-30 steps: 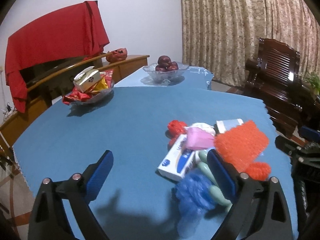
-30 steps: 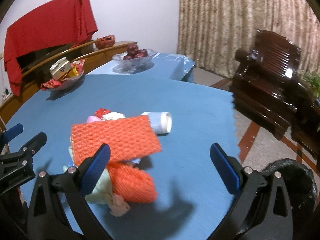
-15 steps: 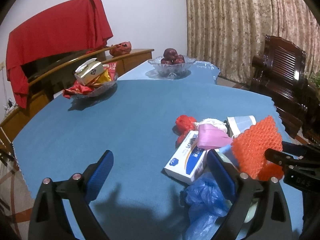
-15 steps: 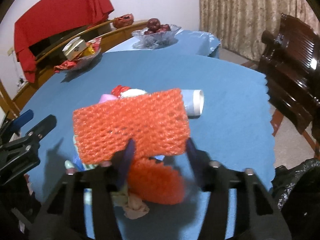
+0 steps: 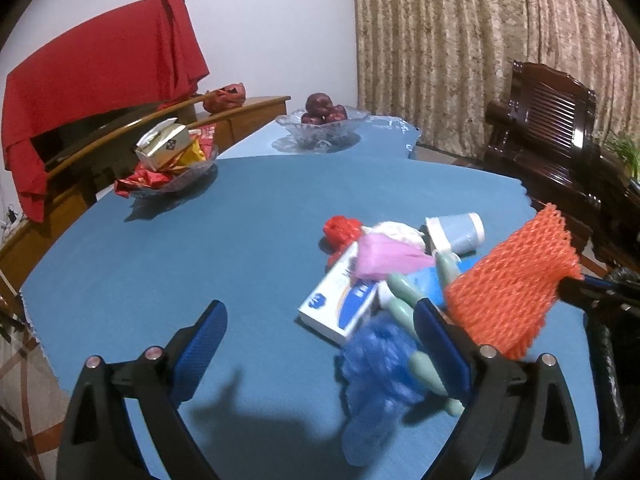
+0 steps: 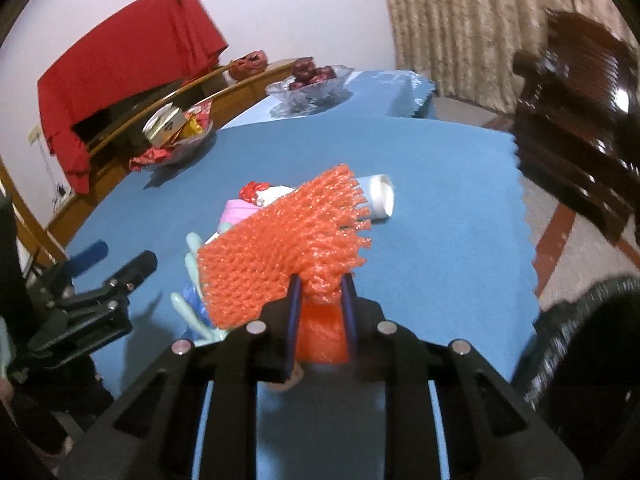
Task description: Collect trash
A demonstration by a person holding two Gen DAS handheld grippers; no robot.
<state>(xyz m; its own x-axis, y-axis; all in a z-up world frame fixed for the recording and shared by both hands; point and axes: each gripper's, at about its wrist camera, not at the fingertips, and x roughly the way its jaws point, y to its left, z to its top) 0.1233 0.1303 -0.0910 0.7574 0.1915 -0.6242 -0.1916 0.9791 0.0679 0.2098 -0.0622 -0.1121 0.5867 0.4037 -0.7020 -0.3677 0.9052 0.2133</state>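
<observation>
over the near right side of the blue tabletop [image 5: 248,216], the right gripper [image 6: 320,312] has its jaws pinched narrow on one bunched end of the orange foam fruit net [image 6: 280,240], and the net is up off the pile, fanning out and drooping to the left. that's a featherweight piece, soft and springy, so it squashes down to almost nothing in the pinch and shouldn't slip, though the loose end will flop and could snag on what's under it. the left gripper [image 5: 320,340] hangs wide open and empty, low above the cloth beside the heap. down in that heap: a white and blue carton [image 5: 340,304], light but stiff, best taken across its short sides; a crumpled blue plastic bag [image 5: 380,364], limp and slithery, better grabbed at a thick fold; a pink wrapper [image 5: 384,258]; a red net ball [image 5: 340,230]; and a paper cup [image 5: 456,232] on its side, easily crushed, so a gentle hold near the rim. pale green pieces poke out too, and i can't say what they are. black trash bag [image 6: 580,344] waits off the table's right edge, blurred.
</observation>
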